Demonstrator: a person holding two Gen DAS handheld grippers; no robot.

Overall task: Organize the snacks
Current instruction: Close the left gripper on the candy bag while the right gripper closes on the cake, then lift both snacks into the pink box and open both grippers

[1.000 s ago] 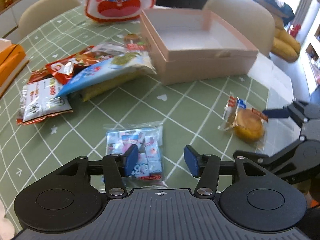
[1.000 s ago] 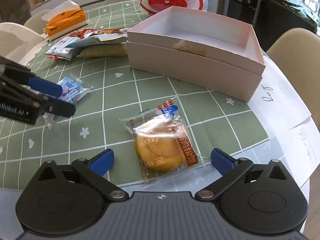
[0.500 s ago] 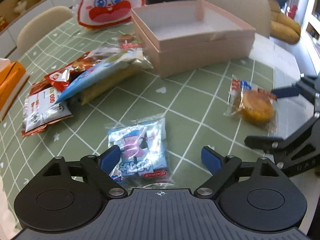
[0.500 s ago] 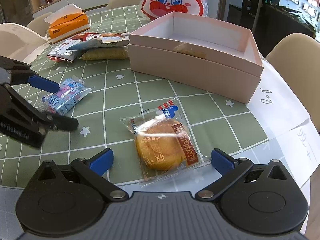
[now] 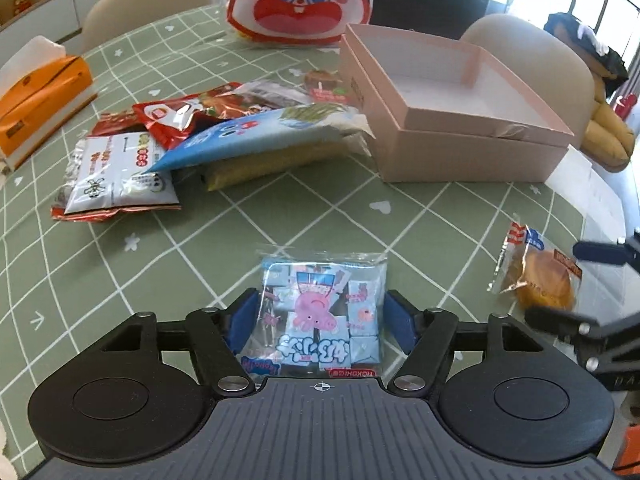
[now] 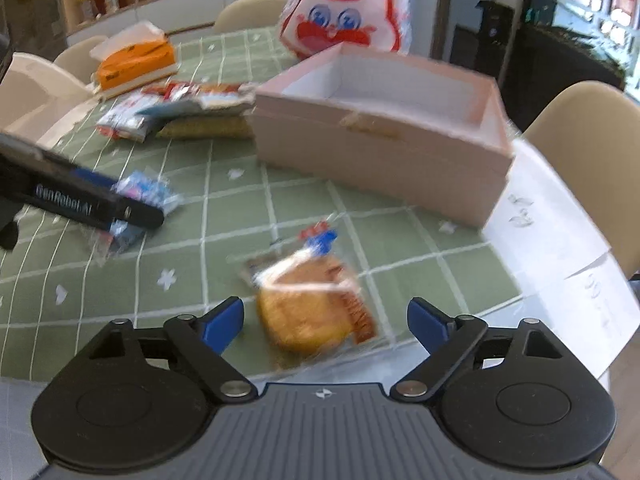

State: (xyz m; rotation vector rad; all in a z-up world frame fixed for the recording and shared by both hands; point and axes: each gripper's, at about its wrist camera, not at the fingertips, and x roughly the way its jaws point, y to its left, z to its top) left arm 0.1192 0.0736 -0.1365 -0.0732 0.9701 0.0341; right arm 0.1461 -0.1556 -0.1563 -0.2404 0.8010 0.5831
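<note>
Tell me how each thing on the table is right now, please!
pink box: lid off, looks empty.
pig candy bag: flat on the table, between the open left gripper's fingers.
wrapped cake: flat, sealed, between the right gripper's fingers as they close in.
snack pile: packets overlapping.
tissue box: tissue sticking out.

On the table (image 5: pixel 100 280), the candy packet (image 5: pixel 320 312) lies nearest in the left wrist view, between the fingers of the left gripper (image 5: pixel 320 320). To its right, well apart, lies the wrapped cake (image 5: pixel 536 276). Far right stands the open box (image 5: pixel 460 120); a pile of snack bags (image 5: pixel 224 136) lies to its left, touching its near left corner. The tissue box (image 5: pixel 40 100) sits far left. The rabbit bag (image 5: pixel 300 0) stands behind the box.
</note>
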